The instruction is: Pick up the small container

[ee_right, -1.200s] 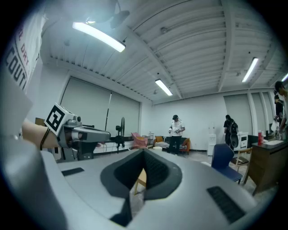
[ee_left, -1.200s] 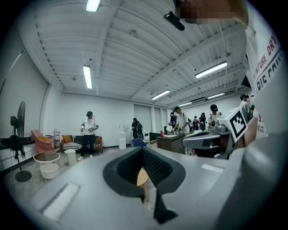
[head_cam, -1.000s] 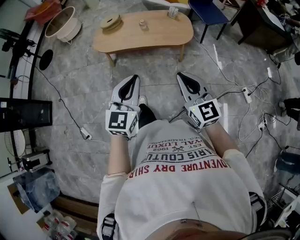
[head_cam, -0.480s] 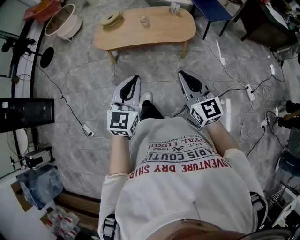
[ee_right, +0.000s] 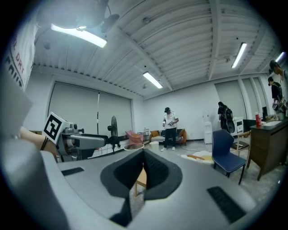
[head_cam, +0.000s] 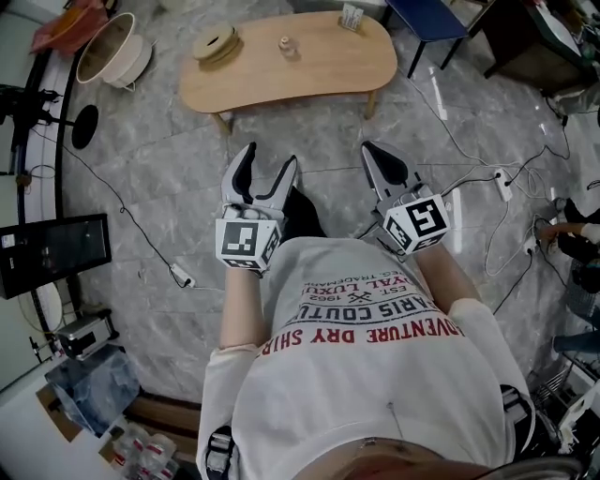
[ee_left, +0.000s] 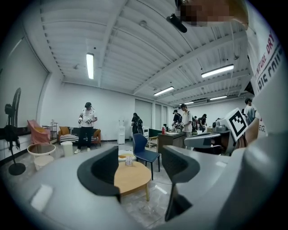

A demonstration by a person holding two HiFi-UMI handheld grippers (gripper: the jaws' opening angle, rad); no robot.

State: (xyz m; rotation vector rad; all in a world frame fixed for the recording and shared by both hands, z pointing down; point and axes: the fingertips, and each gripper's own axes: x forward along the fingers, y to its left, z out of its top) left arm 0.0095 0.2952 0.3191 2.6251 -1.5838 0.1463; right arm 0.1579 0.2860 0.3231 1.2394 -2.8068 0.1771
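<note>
The small container (head_cam: 285, 44), a little clear jar, stands on the low wooden table (head_cam: 328, 70) at the top of the head view. Both grippers are held out over the floor, well short of the table. My left gripper (head_cam: 267, 169) is open; its jaws have just been opening and nothing is between them. In the left gripper view the jar (ee_left: 128, 161) shows far off through the gap of the left gripper (ee_left: 140, 168), on the table (ee_left: 132, 179). My right gripper (head_cam: 377, 152) is shut on nothing. Its closed tips (ee_right: 143, 150) hide most of the table.
A wooden spool (head_cam: 217, 42) and a small box (head_cam: 351, 17) share the table. A blue chair (head_cam: 427, 19) stands at its right end and a round white basket (head_cam: 112, 47) to its left. Cables and a power strip (head_cam: 495, 187) cross the marble floor. People stand far back.
The left gripper's jaws have opened from shut. Both grippers have moved forward toward the table. The right gripper stays shut.
</note>
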